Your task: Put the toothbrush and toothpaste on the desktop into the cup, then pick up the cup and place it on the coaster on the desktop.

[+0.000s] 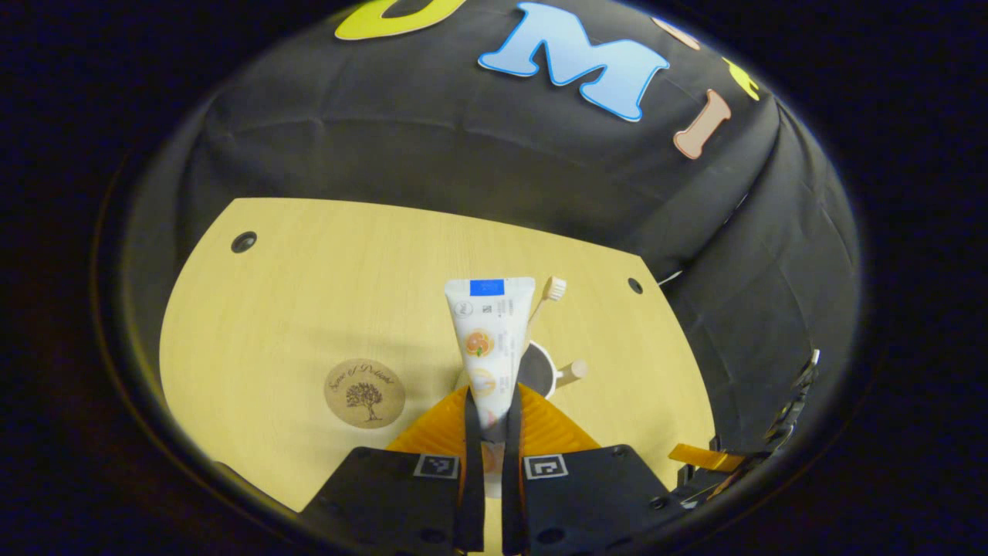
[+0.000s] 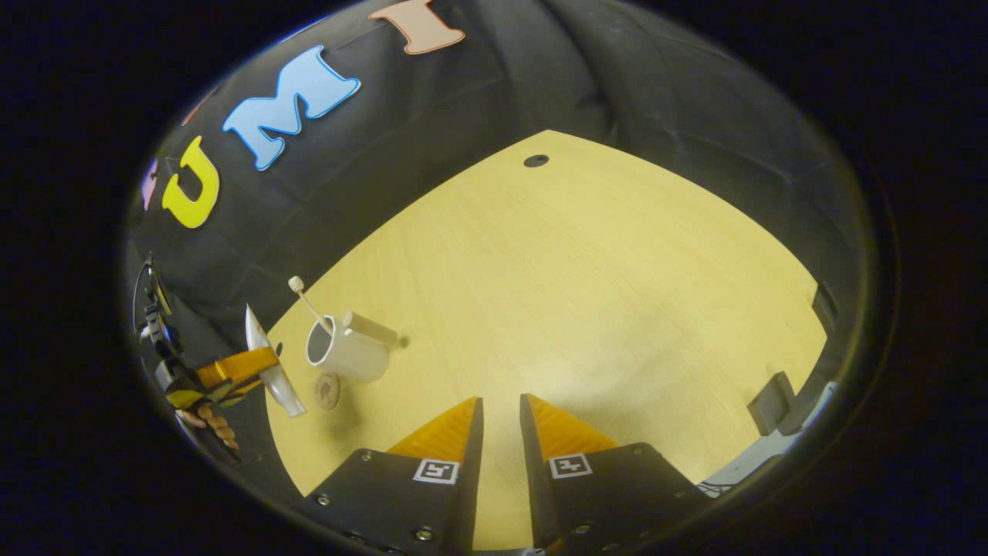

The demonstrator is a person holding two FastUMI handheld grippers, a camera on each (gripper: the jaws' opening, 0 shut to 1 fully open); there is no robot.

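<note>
My left gripper (image 1: 492, 395) is shut on the lower end of a white toothpaste tube (image 1: 490, 332), which stands upright above the desk. Just behind the tube sits the white cup (image 1: 540, 369) with its wooden handle (image 1: 573, 371); a toothbrush (image 1: 554, 288) leans out of it. A round brown coaster (image 1: 364, 392) lies left of the cup. In the right gripper view the cup (image 2: 347, 351) holds the toothbrush (image 2: 307, 303), the left gripper (image 2: 235, 369) carries the toothpaste (image 2: 270, 371) beside it, and the coaster (image 2: 327, 390) lies close by. My right gripper (image 2: 502, 409) hovers low, fingers slightly apart, nothing between them.
The light wooden desk (image 2: 617, 270) has small dark holes near its far corners (image 1: 243, 242). A dark bracket (image 2: 772, 401) sits at the desk's right edge. Black cloth walls close in on all sides.
</note>
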